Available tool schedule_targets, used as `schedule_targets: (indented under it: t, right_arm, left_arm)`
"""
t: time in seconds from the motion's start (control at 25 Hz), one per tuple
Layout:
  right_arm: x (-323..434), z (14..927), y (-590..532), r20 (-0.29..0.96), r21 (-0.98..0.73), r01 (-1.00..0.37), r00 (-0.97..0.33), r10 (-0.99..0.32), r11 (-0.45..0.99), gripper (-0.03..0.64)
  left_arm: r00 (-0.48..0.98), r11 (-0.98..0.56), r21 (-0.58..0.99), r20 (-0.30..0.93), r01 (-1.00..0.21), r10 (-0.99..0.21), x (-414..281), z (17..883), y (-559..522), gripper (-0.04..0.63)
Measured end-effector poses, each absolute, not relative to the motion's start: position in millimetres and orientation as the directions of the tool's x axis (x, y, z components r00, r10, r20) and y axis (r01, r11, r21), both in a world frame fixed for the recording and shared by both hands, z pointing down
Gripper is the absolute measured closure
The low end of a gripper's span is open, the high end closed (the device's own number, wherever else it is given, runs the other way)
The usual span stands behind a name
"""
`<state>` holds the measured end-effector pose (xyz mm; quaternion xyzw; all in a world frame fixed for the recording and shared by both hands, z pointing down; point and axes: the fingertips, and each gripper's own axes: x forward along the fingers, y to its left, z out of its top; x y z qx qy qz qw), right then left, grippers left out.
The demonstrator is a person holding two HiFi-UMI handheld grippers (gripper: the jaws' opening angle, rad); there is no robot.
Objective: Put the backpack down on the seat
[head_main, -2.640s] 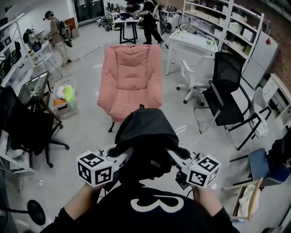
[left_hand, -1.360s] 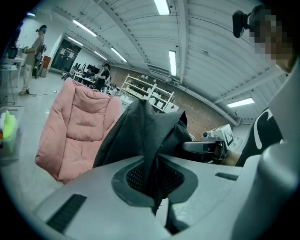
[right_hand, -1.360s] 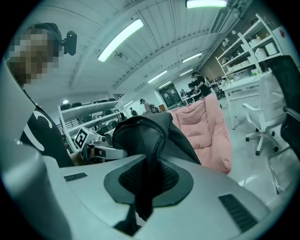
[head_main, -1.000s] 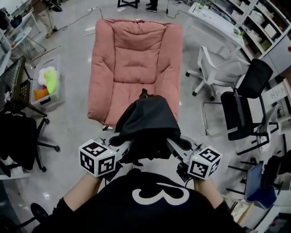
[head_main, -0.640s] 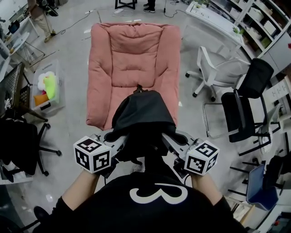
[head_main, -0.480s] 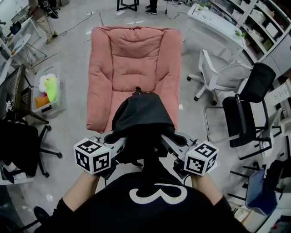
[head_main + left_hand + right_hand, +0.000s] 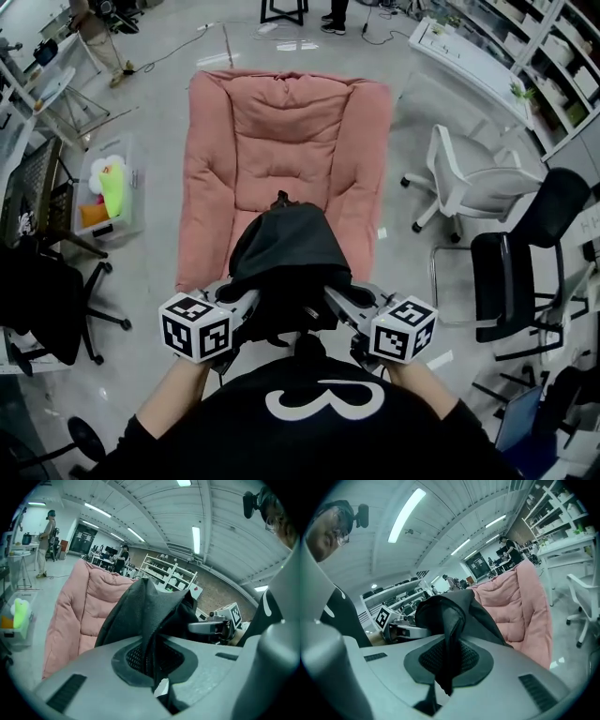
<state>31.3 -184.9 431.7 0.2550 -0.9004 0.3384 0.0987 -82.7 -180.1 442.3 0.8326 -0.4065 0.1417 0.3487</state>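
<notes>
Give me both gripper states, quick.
Left gripper: jaws closed on a fold of the black backpack.
Right gripper: jaws closed on the black backpack too.

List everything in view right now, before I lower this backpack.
backpack: one, black, hanging between both grippers, over the armchair's front edge
armchair: one, pink, straight ahead
swivel chair: one, white, right of the armchair
right office chair: one, black, far right
left office chair: one, black, far left
storage bin: one, clear, holding bright toys, left of the armchair
table: one, white, upper right
left gripper: one, grey, jaws shut on the backpack
right gripper: one, grey, jaws shut on the backpack
</notes>
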Motion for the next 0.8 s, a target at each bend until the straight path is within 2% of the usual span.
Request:
schedule_targets:
  t: [0.28,0.8]
  right_arm:
    - [36,444,-250,0.353,-0.564,-0.484,-0.874,-0.335,0.669,0.589]
    - [6,479,-340,0.403,-0.545,-0.558,-0.829,-0.388,0.626,0.589]
  left_arm:
    - [0.569,-0.349,0.460,0.539,-0.816,-0.621,-78,454,-241,0.584]
    - [0.524,-0.326,0.420,0.560,-0.847,-0.642,-109,489,-326,0.584]
